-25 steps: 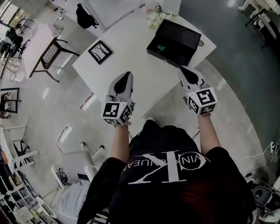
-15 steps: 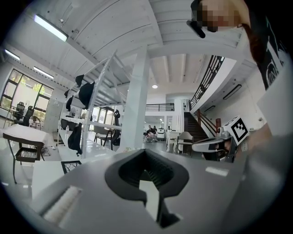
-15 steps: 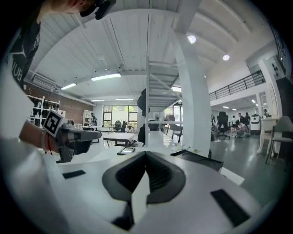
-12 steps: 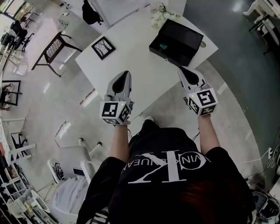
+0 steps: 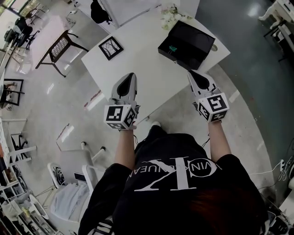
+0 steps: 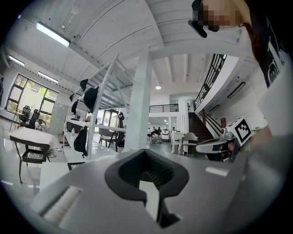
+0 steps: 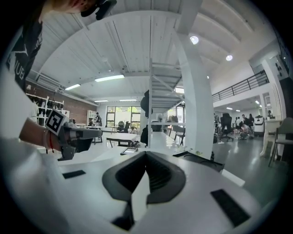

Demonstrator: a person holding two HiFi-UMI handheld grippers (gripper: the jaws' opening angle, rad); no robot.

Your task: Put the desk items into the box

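Note:
A black open box (image 5: pixel 186 44) lies at the far right of the white table (image 5: pixel 147 69), with a small green item (image 5: pixel 172 48) in its near-left corner. A black-framed picture (image 5: pixel 110 47) lies at the table's far left. White flowers (image 5: pixel 171 11) sit behind the box. My left gripper (image 5: pixel 130 79) hovers over the table's near edge, shut and empty. My right gripper (image 5: pixel 193 74) points at the box's near side, also shut and empty. In the right gripper view the box (image 7: pixel 197 158) and the picture (image 7: pixel 130 150) show beyond the jaws.
A dark wooden chair (image 5: pixel 59 48) stands left of the table. A second white table with a black bag (image 5: pixel 100 10) is behind. A white chair with clothes (image 5: pixel 76 183) is at my lower left. Grey floor surrounds the table.
The head view has drifted a little, so the table sits slightly higher and further right. Both grippers hold nearly the same place and stay shut.

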